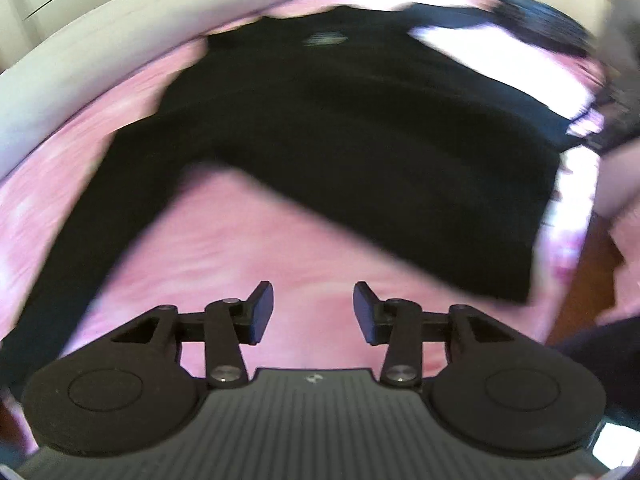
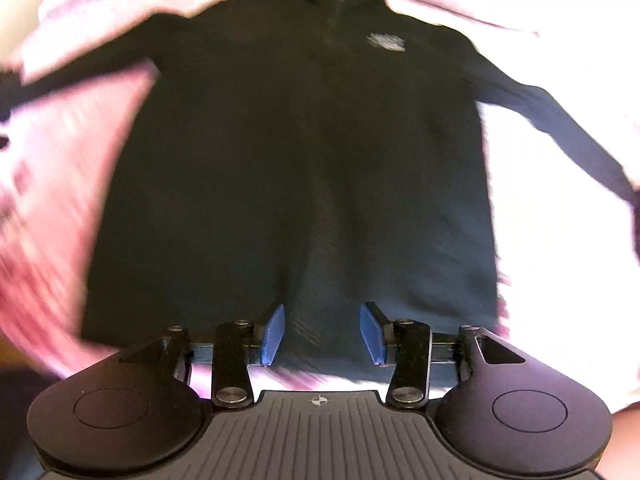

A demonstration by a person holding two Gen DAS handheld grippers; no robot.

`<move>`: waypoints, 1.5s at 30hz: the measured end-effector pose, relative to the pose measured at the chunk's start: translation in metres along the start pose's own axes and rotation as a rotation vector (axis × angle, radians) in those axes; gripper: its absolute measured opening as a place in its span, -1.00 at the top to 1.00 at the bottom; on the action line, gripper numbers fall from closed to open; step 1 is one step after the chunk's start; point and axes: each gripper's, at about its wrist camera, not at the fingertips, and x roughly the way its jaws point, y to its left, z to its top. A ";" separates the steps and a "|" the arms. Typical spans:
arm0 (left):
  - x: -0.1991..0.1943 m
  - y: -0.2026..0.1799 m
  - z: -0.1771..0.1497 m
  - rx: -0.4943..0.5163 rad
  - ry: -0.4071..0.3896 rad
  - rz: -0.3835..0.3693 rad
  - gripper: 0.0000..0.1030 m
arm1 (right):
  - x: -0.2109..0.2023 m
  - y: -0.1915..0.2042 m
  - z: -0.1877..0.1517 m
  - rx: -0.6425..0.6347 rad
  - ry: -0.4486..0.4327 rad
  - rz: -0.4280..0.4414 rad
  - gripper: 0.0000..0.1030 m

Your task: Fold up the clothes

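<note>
A black long-sleeved shirt lies spread flat, front up, on a pink bedspread, with a small white logo on the chest and both sleeves out to the sides. My right gripper is open and empty, hovering over the middle of the shirt's bottom hem. In the left wrist view the shirt lies slantwise, one sleeve running down to the left. My left gripper is open and empty over bare bedspread, between that sleeve and the shirt's side. Both views are motion-blurred.
A pale headboard or wall curves along the bed's far edge. A brown floor shows past the bed's right edge. A person's arm or skin-toned shape is at the right. A dark object lies beyond the shirt.
</note>
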 end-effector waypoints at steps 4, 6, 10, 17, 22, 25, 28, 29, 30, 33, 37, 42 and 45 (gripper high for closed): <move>0.030 -0.097 0.012 0.097 0.053 -0.026 0.12 | 0.013 -0.059 -0.049 -0.033 0.013 -0.037 -0.03; 0.044 -0.130 0.013 0.117 0.085 -0.016 0.11 | 0.018 -0.083 -0.064 -0.018 0.002 -0.038 -0.05; 0.074 -0.169 0.012 0.165 0.153 0.085 0.11 | 0.022 -0.108 -0.076 0.063 -0.043 0.020 -0.07; 0.090 -0.170 0.013 0.050 0.180 0.188 0.32 | 0.035 -0.118 -0.084 0.201 -0.104 0.100 -0.09; 0.083 -0.169 0.008 0.022 0.166 0.236 0.88 | 0.045 -0.122 -0.070 0.211 -0.176 0.126 -0.06; 0.080 -0.166 0.007 0.000 0.172 0.251 0.81 | 0.046 -0.127 -0.064 0.224 -0.177 0.135 0.34; 0.080 -0.165 0.006 -0.018 0.178 0.285 0.29 | 0.041 -0.131 -0.061 0.213 -0.184 0.115 0.74; 0.080 -0.165 0.006 -0.025 0.180 0.296 0.09 | 0.041 -0.131 -0.061 0.205 -0.182 0.101 0.77; 0.081 -0.163 0.005 -0.049 0.185 0.296 0.09 | 0.042 -0.132 -0.061 0.203 -0.179 0.094 0.77; 0.090 -0.159 0.005 -0.127 0.202 0.270 0.32 | 0.048 -0.130 -0.062 0.196 -0.166 0.090 0.77; 0.090 -0.166 0.011 -0.081 0.207 0.279 0.84 | 0.051 -0.122 -0.063 0.149 -0.164 0.062 0.77; 0.045 -0.143 0.000 -0.142 0.190 0.343 0.87 | 0.021 -0.137 -0.061 0.009 -0.132 -0.082 1.00; 0.049 -0.147 -0.013 -0.107 0.214 0.327 0.96 | 0.012 -0.153 -0.071 0.030 -0.094 -0.102 1.00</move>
